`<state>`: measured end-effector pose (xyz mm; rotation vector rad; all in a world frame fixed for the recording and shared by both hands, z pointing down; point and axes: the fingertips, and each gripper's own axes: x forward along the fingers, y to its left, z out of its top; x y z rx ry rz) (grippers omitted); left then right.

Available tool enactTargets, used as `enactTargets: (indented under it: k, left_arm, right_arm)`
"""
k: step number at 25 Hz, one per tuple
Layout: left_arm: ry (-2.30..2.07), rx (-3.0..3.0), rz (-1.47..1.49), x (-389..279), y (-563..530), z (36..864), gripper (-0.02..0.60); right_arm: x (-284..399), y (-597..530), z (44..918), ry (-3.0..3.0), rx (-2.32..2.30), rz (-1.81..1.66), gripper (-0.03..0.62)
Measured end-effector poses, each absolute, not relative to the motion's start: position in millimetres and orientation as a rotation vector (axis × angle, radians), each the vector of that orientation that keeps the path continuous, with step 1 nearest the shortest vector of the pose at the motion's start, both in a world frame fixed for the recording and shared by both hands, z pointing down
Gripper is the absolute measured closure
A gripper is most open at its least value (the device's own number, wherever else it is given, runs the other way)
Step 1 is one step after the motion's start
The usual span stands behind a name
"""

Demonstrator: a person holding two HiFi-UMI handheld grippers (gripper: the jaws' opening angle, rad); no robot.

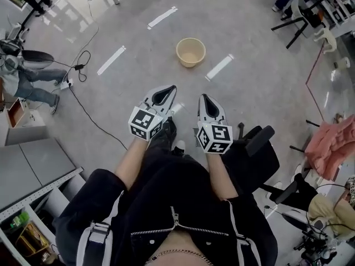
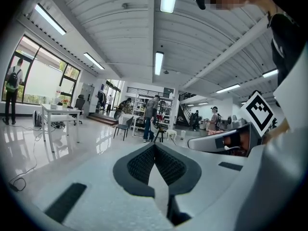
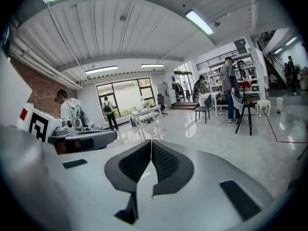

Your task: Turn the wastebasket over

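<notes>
A beige round wastebasket (image 1: 191,51) stands upright on the grey floor ahead of me, its mouth facing up. My left gripper (image 1: 172,87) and right gripper (image 1: 203,97) are held side by side in front of my body, well short of the basket. Both are shut with nothing between their jaws. In the left gripper view the left gripper (image 2: 154,145) points across the room, and the right gripper's body (image 2: 226,141) shows beside it. In the right gripper view the right gripper (image 3: 151,142) likewise has its pads together. The basket is in neither gripper view.
White tape strips (image 1: 111,60) mark the floor around the basket. A black cable (image 1: 83,107) runs across the floor at left. A black chair (image 1: 258,148) stands by my right leg. A person (image 1: 28,82) is at the left edge; desks and chairs (image 1: 302,13) line the far right.
</notes>
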<state>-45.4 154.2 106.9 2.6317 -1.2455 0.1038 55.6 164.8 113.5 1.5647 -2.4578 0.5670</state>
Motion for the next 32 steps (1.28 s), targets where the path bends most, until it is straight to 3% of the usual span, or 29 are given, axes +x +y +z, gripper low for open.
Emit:
enactTargets:
  k: [15,32]
  left_arm:
    - [-1.11,2.696,0.1,-87.5,-34.5,112.3,0.577]
    - [-1.091,2.713,0.139,-51.0,-169.8,135.3,0.577]
  right_arm:
    - [11.5,-11.1,117.6,-2.364,1.627,0.52,0.582]
    - [60.1,-132.5,149.1,-2.323,1.651,0.613,0.582]
